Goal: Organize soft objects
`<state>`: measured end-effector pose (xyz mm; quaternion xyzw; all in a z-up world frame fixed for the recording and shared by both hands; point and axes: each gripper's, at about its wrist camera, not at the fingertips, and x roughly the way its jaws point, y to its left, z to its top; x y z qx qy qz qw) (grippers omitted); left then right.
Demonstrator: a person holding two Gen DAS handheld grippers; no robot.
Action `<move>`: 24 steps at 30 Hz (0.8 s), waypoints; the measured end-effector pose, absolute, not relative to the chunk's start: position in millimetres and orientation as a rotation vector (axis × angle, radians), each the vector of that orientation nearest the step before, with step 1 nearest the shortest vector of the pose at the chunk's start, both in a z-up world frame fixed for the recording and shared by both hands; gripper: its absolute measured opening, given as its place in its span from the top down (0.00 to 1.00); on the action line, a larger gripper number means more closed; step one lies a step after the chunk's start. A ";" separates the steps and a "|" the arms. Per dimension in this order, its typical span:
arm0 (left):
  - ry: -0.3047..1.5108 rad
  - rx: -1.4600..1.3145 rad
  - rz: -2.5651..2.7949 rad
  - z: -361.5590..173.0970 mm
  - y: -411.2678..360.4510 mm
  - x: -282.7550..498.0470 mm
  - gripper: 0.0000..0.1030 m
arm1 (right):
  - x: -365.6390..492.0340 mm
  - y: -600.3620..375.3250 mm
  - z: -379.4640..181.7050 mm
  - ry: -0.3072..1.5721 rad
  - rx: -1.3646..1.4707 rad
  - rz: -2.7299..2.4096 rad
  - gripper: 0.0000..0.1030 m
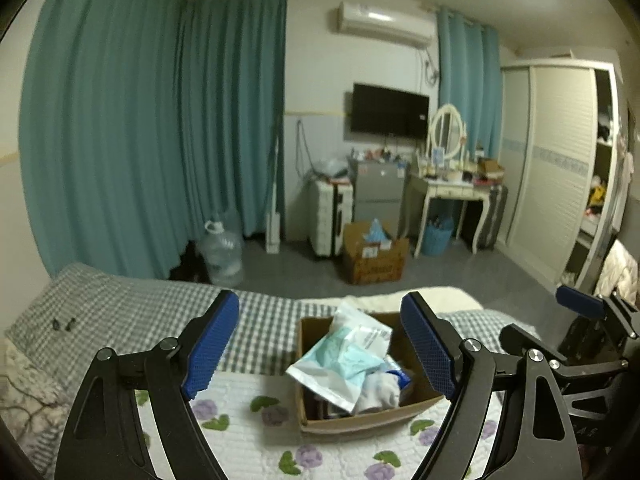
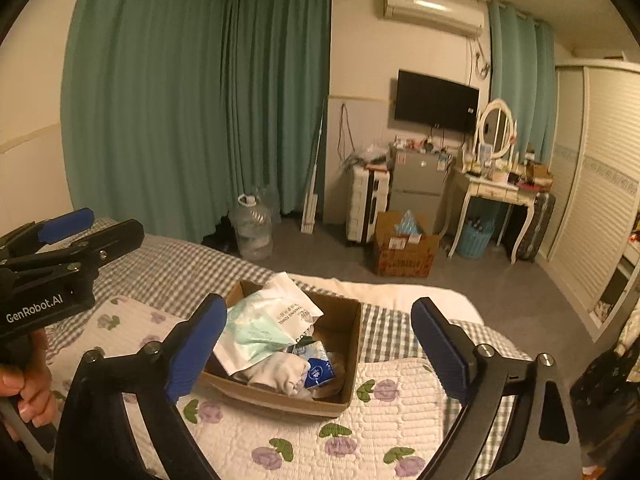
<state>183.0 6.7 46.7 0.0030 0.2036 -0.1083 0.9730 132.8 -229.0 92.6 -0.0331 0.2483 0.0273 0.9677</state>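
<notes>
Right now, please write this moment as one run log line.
left gripper: open, empty | right gripper: open, empty | cardboard box: on bed, holds soft packs

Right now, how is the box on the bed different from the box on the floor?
The cardboard box on the bed sits on a flowery quilt; the cardboard box on the floor sits on grey floor by a dressing table. The bed box holds a big white packet and cloth; the floor box shows something blue. Both are brown and open.
</notes>
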 end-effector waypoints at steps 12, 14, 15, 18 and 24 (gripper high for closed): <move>0.292 0.019 -0.219 51.5 20.0 90.6 0.00 | 32.3 -212.7 123.1 0.421 -0.076 0.042 0.07; 0.275 0.024 -0.217 47.7 20.9 76.0 0.00 | 18.8 -210.0 122.1 0.414 -0.071 0.040 0.07; 0.268 0.021 -0.215 45.7 22.6 70.2 0.00 | 11.4 -208.3 120.8 0.412 -0.070 0.039 0.07; 0.259 0.006 -0.219 39.1 26.4 57.1 0.00 | -4.9 -205.6 116.3 0.411 -0.078 0.029 0.07; 0.287 -0.003 -0.218 23.6 31.5 44.4 0.00 | -21.6 -208.6 106.6 0.409 -0.060 0.004 0.06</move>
